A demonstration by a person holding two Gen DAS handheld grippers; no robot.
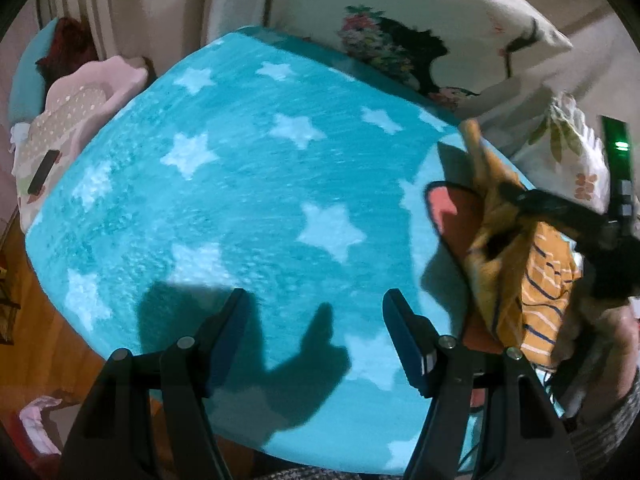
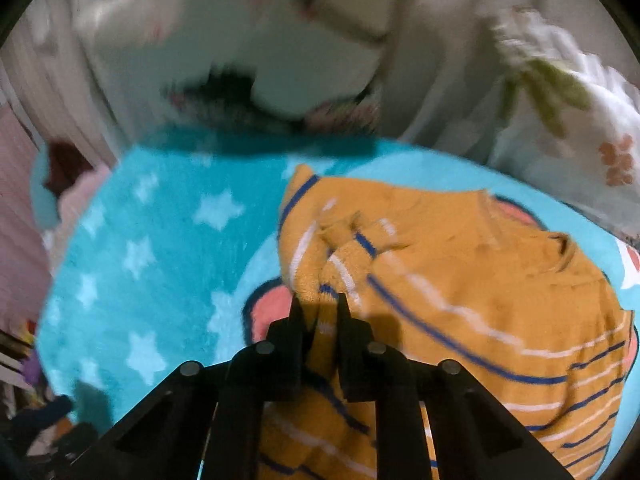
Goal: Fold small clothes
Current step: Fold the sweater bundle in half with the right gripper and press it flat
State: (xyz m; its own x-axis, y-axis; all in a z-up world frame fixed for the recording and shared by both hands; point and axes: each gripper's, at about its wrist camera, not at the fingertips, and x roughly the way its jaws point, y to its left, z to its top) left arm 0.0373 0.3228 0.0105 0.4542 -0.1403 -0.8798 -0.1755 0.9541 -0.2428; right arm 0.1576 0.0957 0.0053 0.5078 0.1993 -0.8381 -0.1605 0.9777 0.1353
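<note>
Ahead of the right gripper (image 2: 320,304), spreading away to its right, lies the striped shirt (image 2: 460,280), mustard with blue and white bands, bunched and unfolded on the blue blanket (image 2: 160,264). Its fingers are pressed together on a fold of the shirt's near edge. From the left gripper (image 1: 316,300) the shirt (image 1: 516,272) sits well off to the right, so the right hand is clearly nearer. That left tool is spread wide and holds nothing, hovering over bare blanket (image 1: 240,160). Spreading the shirt flat probably needs a second grip. Beyond the blanket lean flowered pillows (image 1: 460,20); a pink dotted garment (image 1: 76,108) lies far left.
</note>
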